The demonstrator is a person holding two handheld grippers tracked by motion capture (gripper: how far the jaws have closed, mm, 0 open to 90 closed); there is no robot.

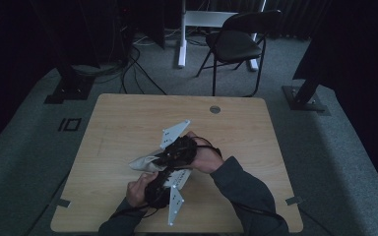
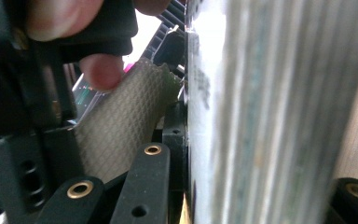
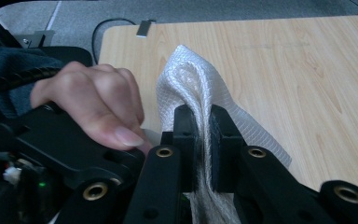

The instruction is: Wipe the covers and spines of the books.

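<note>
A white mesh cloth (image 1: 142,162) lies bunched at the middle of the wooden table (image 1: 128,118). My right gripper (image 1: 165,158) reaches in from the right. In the right gripper view, the right gripper (image 3: 203,122) is shut on a raised fold of the cloth (image 3: 191,84). My left gripper (image 1: 158,174) comes up from below and meets the same bunch. In the left gripper view, the cloth (image 2: 121,126) runs beside the left jaw of my left gripper (image 2: 185,122), which is shut on it. A pale blurred band close to the lens hides its right jaw.
A person's hand (image 3: 93,105) on the left gripper sits right beside the right gripper's jaws. A round grommet (image 1: 215,109) sits near the table's far edge. A black chair (image 1: 236,42) and cables stand on the floor beyond. Tape tabs mark the table's near corners.
</note>
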